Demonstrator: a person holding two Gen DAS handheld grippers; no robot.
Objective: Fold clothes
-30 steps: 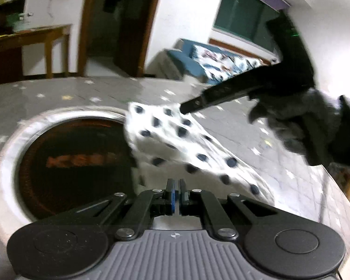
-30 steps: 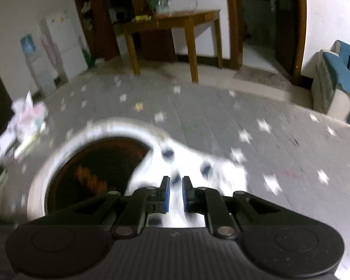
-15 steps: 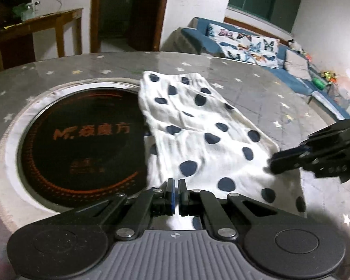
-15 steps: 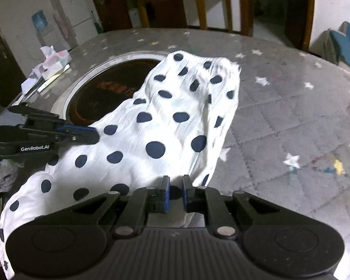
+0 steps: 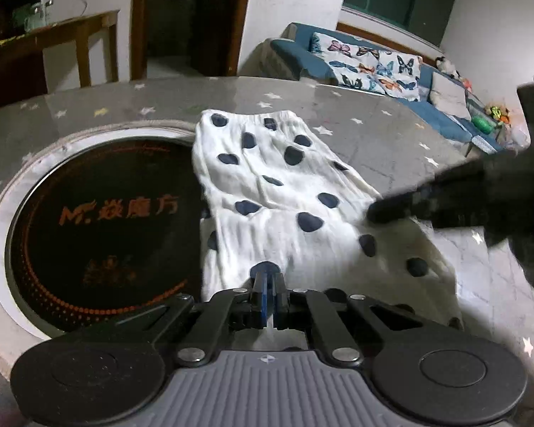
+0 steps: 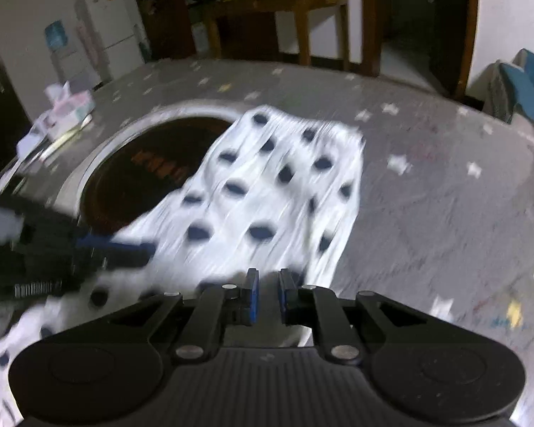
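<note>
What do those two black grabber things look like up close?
Each hand-held gripper is black, with two round discs and a ribbed grey base. The left hand-held gripper has blue pads on narrow fingers; so does the right hand-held gripper. Silver screws dot the linkages.

A white polka-dot garment [image 5: 284, 210] covers the middle of the grey star-print table [image 6: 445, 195], one edge lapping over the round black cooktop [image 5: 99, 220] set into it. The right gripper [image 5: 391, 208] reaches in over the cloth's right side, while the left gripper [image 5: 270, 286] sits at its near edge, crowding that end. Right of the cloth the tabletop lies bare; a tissue pack [image 6: 71, 105] occupies the far-left rim.
</note>
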